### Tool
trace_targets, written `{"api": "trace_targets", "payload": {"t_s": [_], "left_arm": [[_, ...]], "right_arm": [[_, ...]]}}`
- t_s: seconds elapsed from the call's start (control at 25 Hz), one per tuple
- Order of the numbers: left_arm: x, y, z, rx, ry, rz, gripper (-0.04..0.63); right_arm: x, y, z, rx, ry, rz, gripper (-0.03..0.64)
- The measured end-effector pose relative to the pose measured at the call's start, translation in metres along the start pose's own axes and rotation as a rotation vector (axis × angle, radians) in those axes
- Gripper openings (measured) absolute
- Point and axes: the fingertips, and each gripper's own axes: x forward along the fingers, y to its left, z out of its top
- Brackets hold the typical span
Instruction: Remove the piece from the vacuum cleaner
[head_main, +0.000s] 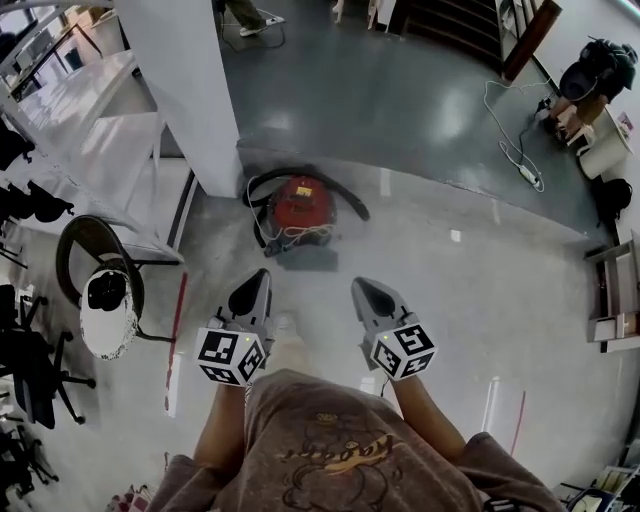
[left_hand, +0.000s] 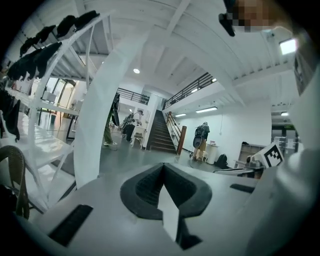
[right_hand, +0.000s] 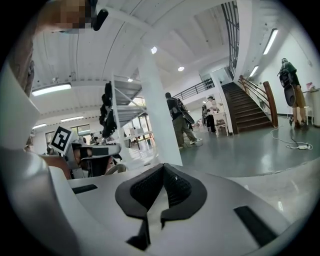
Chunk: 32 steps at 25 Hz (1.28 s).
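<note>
Left hand-held gripper (head_main: 258, 279) and right hand-held gripper (head_main: 361, 285) are both pressed together, empty, apart from the red vacuum cleaner (head_main: 303, 205).

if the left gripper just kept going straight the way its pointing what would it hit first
Probably nothing close: the left gripper points nearly level toward the red vacuum cleaner, likely passing above it. Its own view shows open floor ahead, with the white pillar off to the left. Depth is unclear.
</note>
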Motion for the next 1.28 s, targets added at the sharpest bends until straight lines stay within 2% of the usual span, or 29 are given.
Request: {"api": "trace_targets", "payload": {"t_s": [0.28, 0.52, 0.84, 1.16, 1.2, 1.28], "left_arm": [[0.053, 0.030, 0.025, 0.018, 0.029, -0.096, 0.003], [0.084, 0.041, 0.039, 0.036, 0.046, -0.154, 0.003], [0.105, 0.043, 0.049, 0.007, 0.029, -0.150, 0.003], [0.115, 0.039, 0.068, 0.003, -0.020, -0.148, 0.005], [0.117, 0.040, 0.068, 0.002, -0.022, -0.144, 0.015], [0.120, 0.041, 0.068, -0.004, -0.024, -0.139, 0.112]], "right_arm": [[0.057, -0.006, 0.025, -0.006, -0.014, -0.029, 0.000], [0.082, -0.013, 0.044, -0.001, -0.040, -0.033, 0.000], [0.088, -0.036, 0.065, -0.022, -0.059, -0.087, 0.000], [0.099, -0.050, 0.075, -0.016, -0.064, -0.033, 0.003], [0.101, -0.051, 0.076, -0.018, -0.066, -0.025, 0.007], [0.104, -0.053, 0.077, -0.016, -0.067, -0.010, 0.045]]}}
